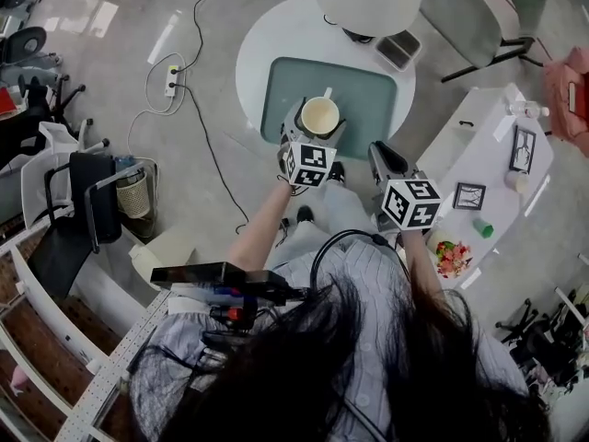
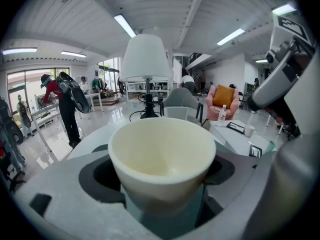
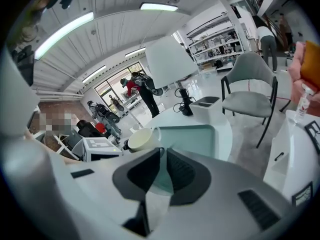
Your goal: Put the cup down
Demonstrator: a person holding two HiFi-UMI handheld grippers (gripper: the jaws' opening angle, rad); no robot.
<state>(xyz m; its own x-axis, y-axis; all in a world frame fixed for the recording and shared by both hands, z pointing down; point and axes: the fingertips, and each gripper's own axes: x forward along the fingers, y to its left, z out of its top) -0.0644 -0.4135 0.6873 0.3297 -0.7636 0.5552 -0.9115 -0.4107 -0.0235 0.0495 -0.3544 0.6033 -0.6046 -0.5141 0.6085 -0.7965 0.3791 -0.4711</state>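
The cup (image 1: pixel 320 115) is cream, thick-walled and empty, and sits just above centre in the head view, gripped by its body between the jaws of the left gripper (image 1: pixel 316 129). It looks like glazed ceramic, so probably stiff, fairly heavy for its size, slick on the outside and liable to chip if it lands hard. The body grip on opposite walls seems sound, and the small handle (image 1: pixel 328 92) is left free.

It hangs over the near edge of the teal mat (image 1: pixel 373 99) on the round white table (image 1: pixel 262 40). No view settles whether its base touches the mat.

The left gripper view fills its centre with the bowl and shows it holds nothing, with both jaws pressed against its sides. The head view alone places it over the mat. The right gripper view, at left of centre, shows the handle pointing away from the left gripper.

The right gripper (image 3: pixel 162 156) has its jaws brought together on nothing, and is held beside the table edge.
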